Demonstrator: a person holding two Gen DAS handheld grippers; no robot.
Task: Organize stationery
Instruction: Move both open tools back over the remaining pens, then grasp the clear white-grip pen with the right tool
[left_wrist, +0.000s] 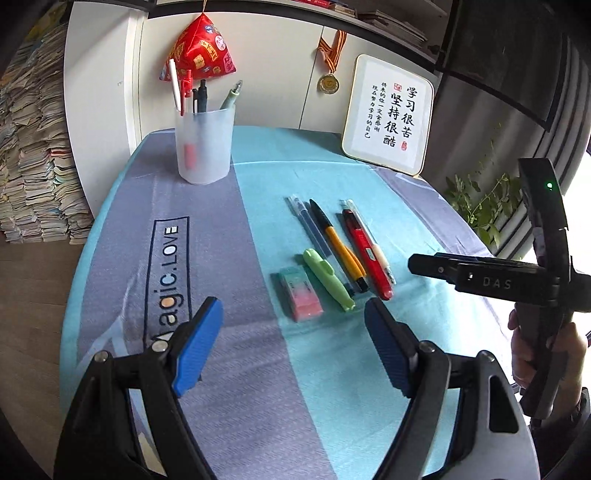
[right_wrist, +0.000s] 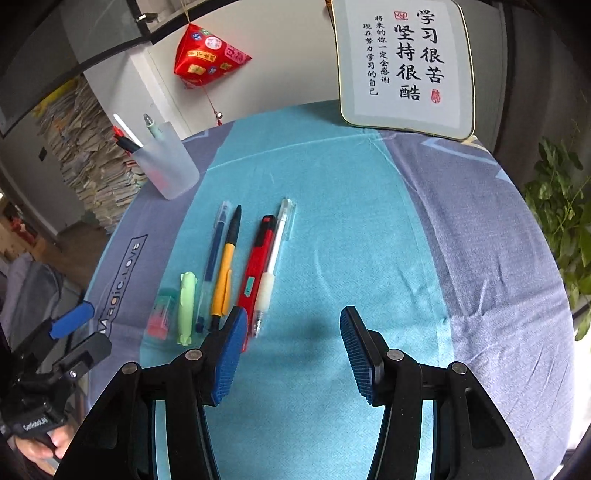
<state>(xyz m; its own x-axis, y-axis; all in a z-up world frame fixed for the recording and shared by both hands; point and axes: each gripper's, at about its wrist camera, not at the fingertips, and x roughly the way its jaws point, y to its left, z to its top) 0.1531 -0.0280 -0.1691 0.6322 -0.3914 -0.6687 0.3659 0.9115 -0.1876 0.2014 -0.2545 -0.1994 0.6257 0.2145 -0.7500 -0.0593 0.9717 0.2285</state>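
Note:
A row of stationery lies on the blue tablecloth: a pink-and-green eraser (left_wrist: 301, 293) (right_wrist: 162, 314), a light green highlighter (left_wrist: 328, 278) (right_wrist: 186, 306), a clear blue pen (left_wrist: 314, 232) (right_wrist: 214, 254), an orange-and-black pen (left_wrist: 340, 245) (right_wrist: 225, 266), a red utility knife (left_wrist: 365, 254) (right_wrist: 256, 262) and a clear white pen (left_wrist: 369, 236) (right_wrist: 275, 251). A frosted pen cup (left_wrist: 205, 146) (right_wrist: 166, 162) holding several pens stands at the far left. My left gripper (left_wrist: 293, 343) is open and empty, just short of the eraser. My right gripper (right_wrist: 291, 350) is open and empty, to the right of the pens' near ends.
A framed calligraphy board (left_wrist: 388, 114) (right_wrist: 402, 62) leans at the table's back. A red hanging ornament (left_wrist: 199, 48) (right_wrist: 208, 55) and a medal (left_wrist: 328, 83) hang on the wall. A plant (right_wrist: 561, 221) stands off the right edge. Paper stacks (left_wrist: 33, 147) stand at left.

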